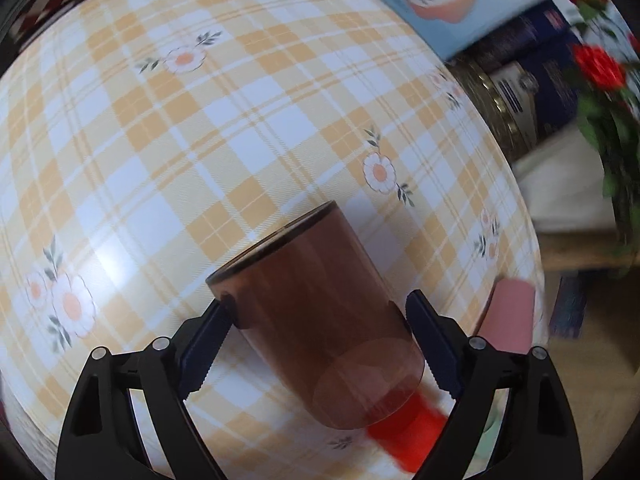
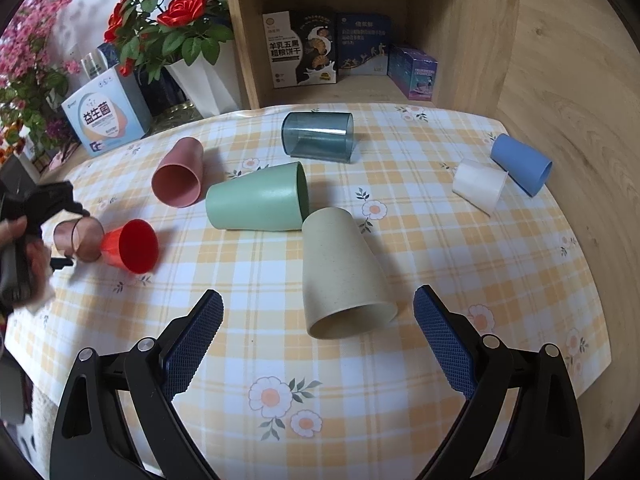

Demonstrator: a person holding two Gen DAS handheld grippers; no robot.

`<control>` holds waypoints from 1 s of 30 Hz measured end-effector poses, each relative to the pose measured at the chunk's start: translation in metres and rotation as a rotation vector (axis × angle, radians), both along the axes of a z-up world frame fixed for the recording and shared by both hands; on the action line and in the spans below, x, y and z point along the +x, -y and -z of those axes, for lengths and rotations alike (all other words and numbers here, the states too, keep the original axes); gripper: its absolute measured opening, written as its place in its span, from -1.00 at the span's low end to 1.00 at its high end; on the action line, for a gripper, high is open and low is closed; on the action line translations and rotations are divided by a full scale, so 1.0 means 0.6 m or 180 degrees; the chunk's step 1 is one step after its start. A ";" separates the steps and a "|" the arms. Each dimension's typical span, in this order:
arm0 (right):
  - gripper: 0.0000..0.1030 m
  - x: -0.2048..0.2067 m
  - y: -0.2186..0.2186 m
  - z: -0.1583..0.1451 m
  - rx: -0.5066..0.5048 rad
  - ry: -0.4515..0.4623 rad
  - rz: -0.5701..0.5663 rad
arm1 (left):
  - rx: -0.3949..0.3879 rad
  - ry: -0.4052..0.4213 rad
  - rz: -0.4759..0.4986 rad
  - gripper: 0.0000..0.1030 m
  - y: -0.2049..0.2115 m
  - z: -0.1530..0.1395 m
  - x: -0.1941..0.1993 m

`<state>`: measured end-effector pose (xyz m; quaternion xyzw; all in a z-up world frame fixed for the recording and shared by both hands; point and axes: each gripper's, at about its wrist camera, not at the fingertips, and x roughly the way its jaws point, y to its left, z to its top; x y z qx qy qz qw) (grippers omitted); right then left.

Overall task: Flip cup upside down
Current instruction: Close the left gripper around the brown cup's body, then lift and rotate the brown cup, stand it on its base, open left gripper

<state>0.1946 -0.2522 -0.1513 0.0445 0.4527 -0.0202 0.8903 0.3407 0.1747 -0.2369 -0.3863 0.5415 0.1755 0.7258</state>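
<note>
My left gripper [image 1: 316, 312] is shut on a translucent brown cup [image 1: 320, 312] and holds it tilted above the checked tablecloth [image 1: 200, 140]. The same brown cup [image 2: 78, 238] shows at the far left of the right wrist view, next to a red cup [image 2: 132, 246] lying on its side. My right gripper [image 2: 318, 312] is open and empty above the table, with a beige cup [image 2: 340, 272] lying on its side between and just beyond its fingers, mouth toward me.
Lying on the tablecloth [image 2: 440, 260] are a green cup [image 2: 256, 200], a pink cup [image 2: 178, 172], a translucent teal cup [image 2: 318, 136], a white cup [image 2: 478, 186] and a blue cup [image 2: 520, 164]. Boxes, a rose vase [image 2: 204, 80] and a wooden shelf [image 2: 360, 20] stand behind.
</note>
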 end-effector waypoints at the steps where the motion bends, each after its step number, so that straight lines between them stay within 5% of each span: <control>1: 0.81 0.000 0.000 0.000 -0.0002 0.0002 0.0002 | 0.0007 0.0012 0.0111 0.59 0.001 -0.001 -0.006; 5: 0.81 0.003 0.003 0.000 0.0003 -0.0002 0.0020 | -0.0013 0.0091 0.0538 0.64 0.004 0.003 -0.020; 16: 0.81 -0.012 0.003 -0.024 0.0071 0.0099 0.0055 | -0.0044 0.0221 0.0624 0.44 0.005 -0.005 -0.054; 30: 0.81 -0.039 0.034 -0.028 0.0231 0.0179 0.0224 | -0.0027 0.0095 0.1762 0.41 0.130 -0.035 -0.210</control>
